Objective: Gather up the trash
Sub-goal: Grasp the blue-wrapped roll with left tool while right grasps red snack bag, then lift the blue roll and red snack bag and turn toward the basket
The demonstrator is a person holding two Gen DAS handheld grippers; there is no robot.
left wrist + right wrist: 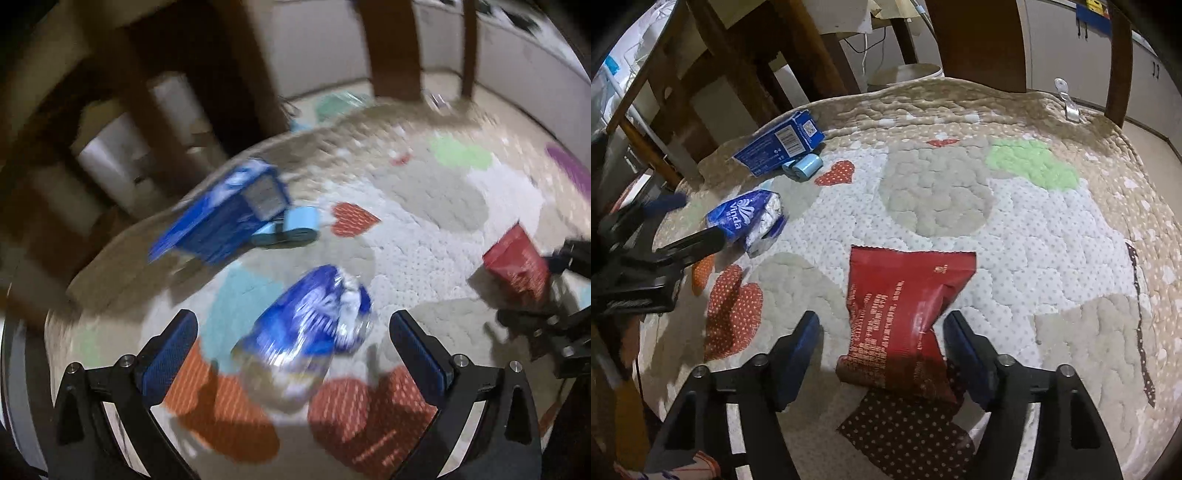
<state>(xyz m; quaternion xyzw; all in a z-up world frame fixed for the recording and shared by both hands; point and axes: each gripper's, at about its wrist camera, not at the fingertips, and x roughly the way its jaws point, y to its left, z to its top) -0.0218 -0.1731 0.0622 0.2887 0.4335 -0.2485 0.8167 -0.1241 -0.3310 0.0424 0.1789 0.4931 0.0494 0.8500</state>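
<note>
A red snack wrapper (905, 295) lies flat on the quilted mat (997, 221). My right gripper (882, 321) stands open around its near end; the left pad is clear of it and the right pad sits at its edge. A crumpled blue tissue pack (306, 325) lies between the wide-open fingers of my left gripper (291, 317), untouched. The left wrist view is blurred. The tissue pack (746, 218) and the left gripper (683, 221) show at the left of the right wrist view. The red wrapper (517, 266) and the right gripper (543, 284) show at the right of the left wrist view.
A blue carton (779, 146) and a light blue roll (807, 166) lie near the mat's far left edge. Wooden chair and table legs (738, 55) stand behind the mat. A white clip (1067, 99) lies at the far right edge.
</note>
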